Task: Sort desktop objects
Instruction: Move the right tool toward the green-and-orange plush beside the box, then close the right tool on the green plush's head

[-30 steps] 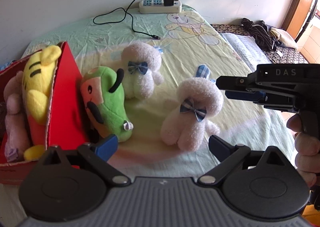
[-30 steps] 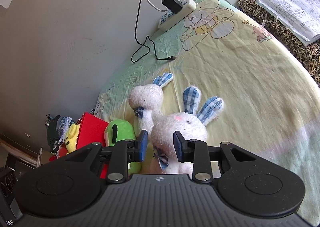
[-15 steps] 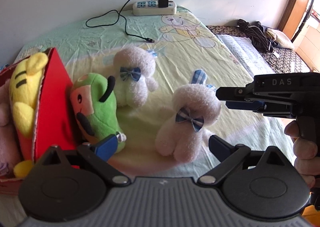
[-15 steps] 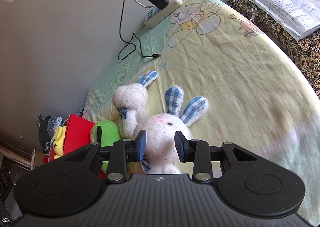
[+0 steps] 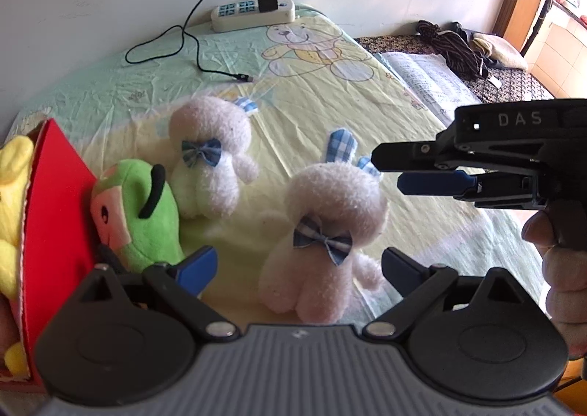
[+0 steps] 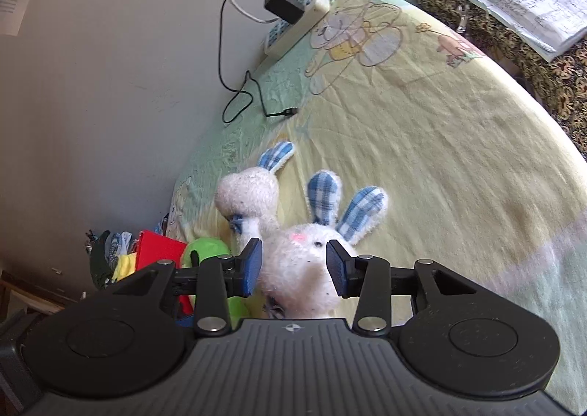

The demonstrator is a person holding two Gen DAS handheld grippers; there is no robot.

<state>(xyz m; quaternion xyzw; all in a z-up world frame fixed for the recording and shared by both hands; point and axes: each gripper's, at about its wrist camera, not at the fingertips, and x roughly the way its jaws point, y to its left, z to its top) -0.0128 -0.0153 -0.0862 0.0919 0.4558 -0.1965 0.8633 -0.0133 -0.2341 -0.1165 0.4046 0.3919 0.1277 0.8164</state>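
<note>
A near white plush rabbit (image 5: 330,232) with a blue bow tie sits on the bear-print sheet (image 5: 422,232), and its head (image 6: 304,269) shows between my right fingers. My right gripper (image 6: 294,266) is open, level with that head; in the left wrist view the right gripper (image 5: 390,174) hovers just right of the head, apart from it. My left gripper (image 5: 299,267) is open in front of this rabbit. A second white rabbit (image 5: 211,155) sits behind, beside a green plush (image 5: 146,214). The red box (image 5: 55,218) at left holds a yellow plush (image 5: 11,196).
A white power strip (image 5: 253,14) with a black charger and trailing cable (image 5: 190,49) lies by the back wall. Right of the sheet, papers (image 6: 521,1) and dark clothing (image 5: 455,45) lie on a patterned surface. A hand (image 5: 561,269) holds the right gripper.
The left gripper has shifted right and nearer to the front rabbit. The right gripper has come down over the rabbit's head, and its fingers stand a little wider apart.
</note>
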